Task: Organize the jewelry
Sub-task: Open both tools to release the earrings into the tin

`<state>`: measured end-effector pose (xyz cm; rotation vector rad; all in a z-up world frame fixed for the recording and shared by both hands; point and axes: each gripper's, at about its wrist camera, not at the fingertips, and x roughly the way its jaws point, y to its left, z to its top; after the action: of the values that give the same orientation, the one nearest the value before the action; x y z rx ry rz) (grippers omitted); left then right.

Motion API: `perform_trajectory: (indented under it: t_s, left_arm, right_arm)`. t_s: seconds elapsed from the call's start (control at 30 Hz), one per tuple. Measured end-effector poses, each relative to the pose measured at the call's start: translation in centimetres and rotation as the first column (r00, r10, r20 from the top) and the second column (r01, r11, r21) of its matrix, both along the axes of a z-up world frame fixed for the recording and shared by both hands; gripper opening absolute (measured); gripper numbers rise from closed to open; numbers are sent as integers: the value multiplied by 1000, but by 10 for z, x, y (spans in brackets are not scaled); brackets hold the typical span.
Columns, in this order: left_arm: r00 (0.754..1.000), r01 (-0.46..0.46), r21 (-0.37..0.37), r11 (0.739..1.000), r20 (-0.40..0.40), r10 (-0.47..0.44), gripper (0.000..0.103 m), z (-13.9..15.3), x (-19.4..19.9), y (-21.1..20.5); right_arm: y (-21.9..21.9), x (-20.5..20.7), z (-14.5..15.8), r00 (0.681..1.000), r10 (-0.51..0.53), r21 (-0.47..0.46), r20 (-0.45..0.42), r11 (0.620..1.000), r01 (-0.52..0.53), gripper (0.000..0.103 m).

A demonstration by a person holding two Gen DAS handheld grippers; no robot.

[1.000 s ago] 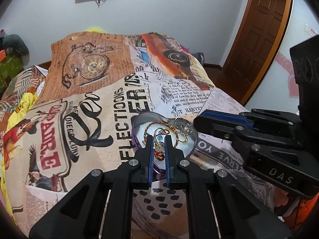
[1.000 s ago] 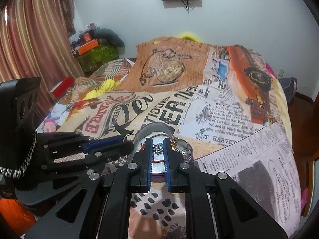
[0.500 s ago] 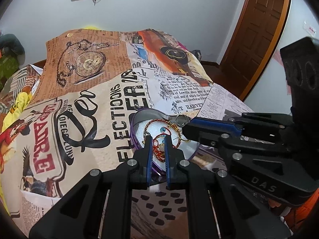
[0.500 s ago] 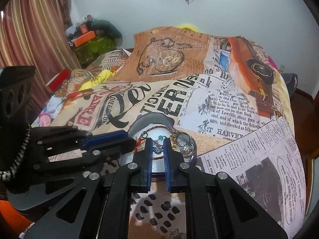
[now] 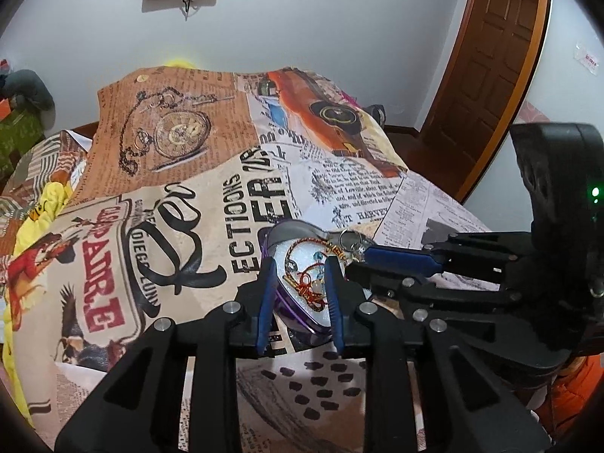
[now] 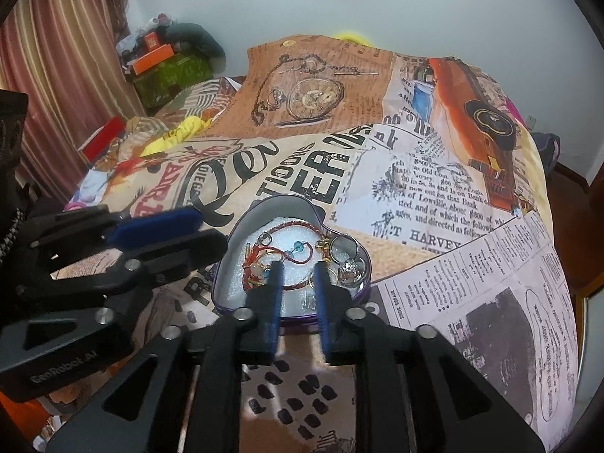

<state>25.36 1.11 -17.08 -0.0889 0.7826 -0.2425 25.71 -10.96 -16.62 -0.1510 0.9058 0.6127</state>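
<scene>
At frame centre, both the left gripper (image 5: 300, 264) and right gripper (image 6: 298, 270) are opening over the heart-shaped tin (image 6: 241, 234); neither is grasping any jewelry (image 6: 287, 251).

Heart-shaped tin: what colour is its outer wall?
Purple; the heart-shaped tin shows it best in the right wrist view.

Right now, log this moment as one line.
left gripper: fingers opening over heart-shaped tin | right gripper: fingers opening, nothing gripped | jewelry: in tin | tin: on bedspread
</scene>
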Motion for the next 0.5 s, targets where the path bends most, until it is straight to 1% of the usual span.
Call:
perform_trajectory:
  t_s: [0.07,0.1,0.33,0.5]
  left_arm:
    - [1000,-4,-1,1000,8,4,24,5,-1,1]
    - [1000,-8,0,1000,15,8,24,9,-3,1]
    - [998,-28,3,1000,61,27,24,34,-17,5]
    - [993,-42,7,999,113,41,24,62,-35,4]
  right_arm:
    - [0,-2,3,1000,-4,5,10,1000,4,26]
    - [-2,-3,7,1000,-6,8,19,1000,6,27]
    - [-8,-13,27,998,-22,30,60,999,20,27]
    - [-19,-28,56,993,-46,72,112,997,38,27]
